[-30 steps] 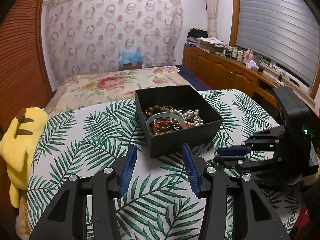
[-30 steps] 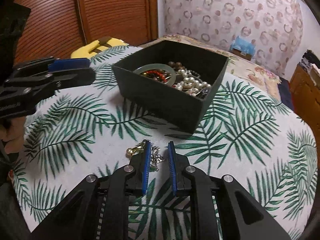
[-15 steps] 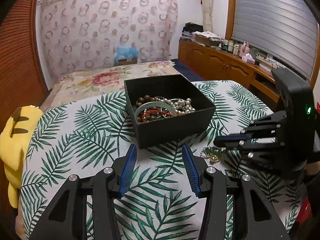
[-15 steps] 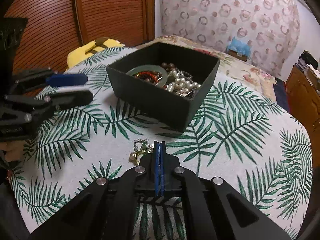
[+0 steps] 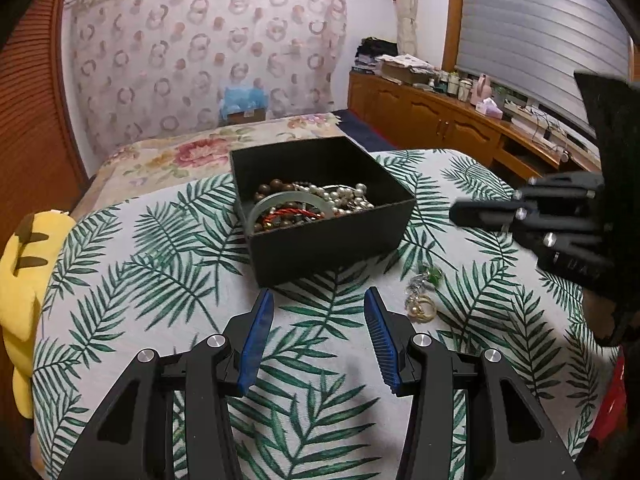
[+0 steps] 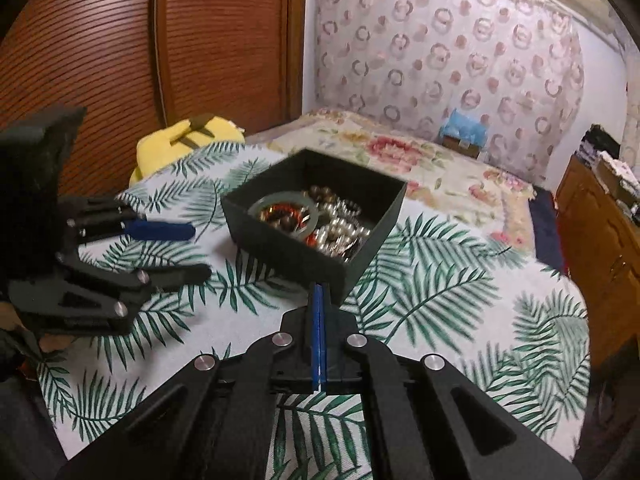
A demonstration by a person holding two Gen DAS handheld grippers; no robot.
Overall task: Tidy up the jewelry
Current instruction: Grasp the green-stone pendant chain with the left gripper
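L wrist cam faces box (image 5: 320, 216) from front, R cam from right, both near

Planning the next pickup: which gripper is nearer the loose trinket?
Left, probably: the left gripper, open, sits just beside the trinket; the right gripper hovers shut above it.

A yellow plush toy (image 5: 20, 280) lies beside the palm-leaf tablecloth (image 5: 160, 280).

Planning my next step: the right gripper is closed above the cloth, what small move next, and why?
Probably open the right gripper and lower it over the small jewelry piece: it lies on the leaf-print cloth beside the black box, and the shut gripper seems to hold nothing.
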